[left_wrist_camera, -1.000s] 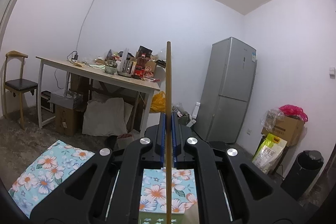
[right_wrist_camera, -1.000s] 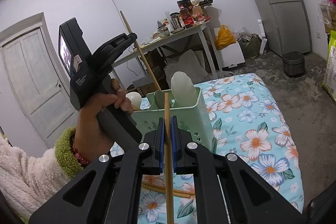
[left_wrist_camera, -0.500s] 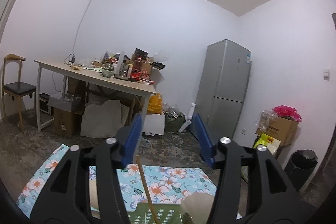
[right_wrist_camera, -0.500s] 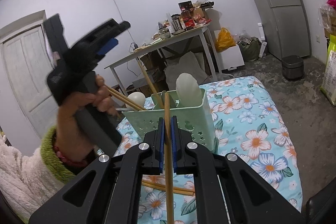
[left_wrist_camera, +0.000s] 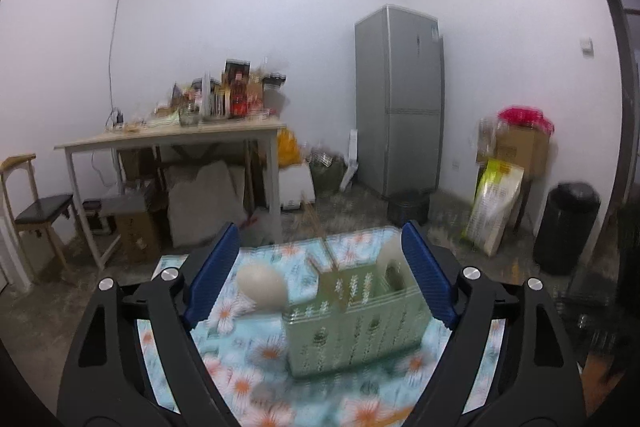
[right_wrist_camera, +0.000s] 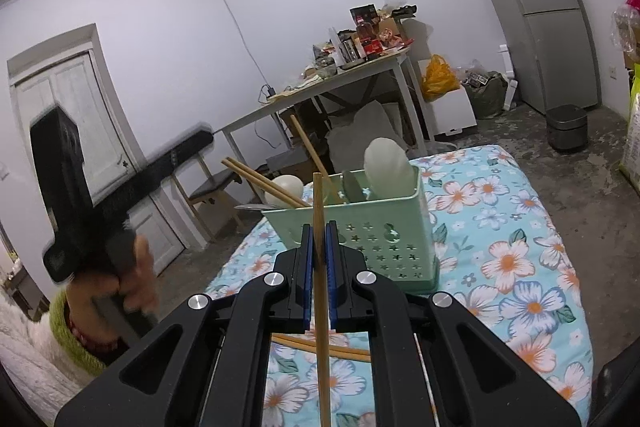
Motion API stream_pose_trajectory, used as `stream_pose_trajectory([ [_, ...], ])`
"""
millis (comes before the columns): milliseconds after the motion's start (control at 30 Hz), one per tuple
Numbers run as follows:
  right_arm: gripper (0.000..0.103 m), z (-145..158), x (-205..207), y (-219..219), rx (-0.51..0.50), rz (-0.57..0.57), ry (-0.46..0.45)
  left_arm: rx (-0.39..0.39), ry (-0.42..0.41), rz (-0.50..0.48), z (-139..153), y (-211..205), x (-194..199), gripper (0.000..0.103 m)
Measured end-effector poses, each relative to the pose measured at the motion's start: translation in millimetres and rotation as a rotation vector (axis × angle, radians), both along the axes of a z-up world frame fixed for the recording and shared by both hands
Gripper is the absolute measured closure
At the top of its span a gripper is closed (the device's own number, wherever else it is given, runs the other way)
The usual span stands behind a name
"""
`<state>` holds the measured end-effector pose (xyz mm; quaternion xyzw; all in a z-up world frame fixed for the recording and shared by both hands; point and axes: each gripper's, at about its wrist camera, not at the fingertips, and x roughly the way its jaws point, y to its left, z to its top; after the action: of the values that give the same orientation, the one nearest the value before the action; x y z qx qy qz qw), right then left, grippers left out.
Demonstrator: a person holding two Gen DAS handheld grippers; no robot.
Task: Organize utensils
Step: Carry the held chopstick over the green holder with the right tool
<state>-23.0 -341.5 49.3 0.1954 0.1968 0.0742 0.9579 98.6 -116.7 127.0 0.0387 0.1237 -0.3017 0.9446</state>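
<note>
A pale green utensil caddy [right_wrist_camera: 372,227] stands on the floral cloth [right_wrist_camera: 520,227]. It holds several chopsticks [right_wrist_camera: 260,179] and two white spoons [right_wrist_camera: 386,163]. My right gripper [right_wrist_camera: 319,239] is shut on one upright chopstick [right_wrist_camera: 318,203], just in front of the caddy. Two more chopsticks [right_wrist_camera: 320,345] lie on the cloth under it. My left gripper [left_wrist_camera: 320,275] is blurred with its jaws opening wide and nothing between them. It faces the caddy [left_wrist_camera: 352,323] and a white spoon [left_wrist_camera: 262,285] from a short way back. The right wrist view shows the left gripper [right_wrist_camera: 120,195] off to the caddy's left.
A cluttered table [left_wrist_camera: 172,139] stands behind, with a chair [left_wrist_camera: 36,215] to its left and a grey fridge [left_wrist_camera: 400,99] to its right. A black bin [left_wrist_camera: 568,227], a sack [left_wrist_camera: 496,203] and boxes line the right wall. A white door [right_wrist_camera: 80,115] is at the left.
The left gripper let go of its chopstick, which now stands in the caddy. It opened wide and drew back to the left. The right gripper kept its chopstick and barely moved.
</note>
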Motion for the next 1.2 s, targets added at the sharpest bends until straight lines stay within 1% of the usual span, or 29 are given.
stream_pose_trajectory([
  [100, 0.097, 0.5, -1.0, 3.9, 0.011, 0.009, -0.005, 0.021, 0.068, 0.024, -16.9, 14.8, -4.5, 0.024],
  [267, 0.097, 3.6, -2.5, 12.4, 0.009, 0.023, -0.013, 0.016, 0.127, 0.056, -26.9, 33.5, -1.7, 0.024],
  [433, 0.097, 8.3, -5.0, 20.4, -0.002, 0.03, -0.025, 0.011, 0.141, 0.065, -28.6, 46.1, -0.6, 0.024],
  [633, 0.097, 10.7, -6.3, 24.9, -0.005, 0.031, -0.025, 0.015, 0.15, 0.064, -29.2, 43.4, -3.0, 0.024],
  [1200, 0.097, 11.9, -1.3, 33.3, -0.011, 0.052, -0.022, 0.007, 0.179, 0.088, -35.6, 54.3, 1.1, 0.023],
])
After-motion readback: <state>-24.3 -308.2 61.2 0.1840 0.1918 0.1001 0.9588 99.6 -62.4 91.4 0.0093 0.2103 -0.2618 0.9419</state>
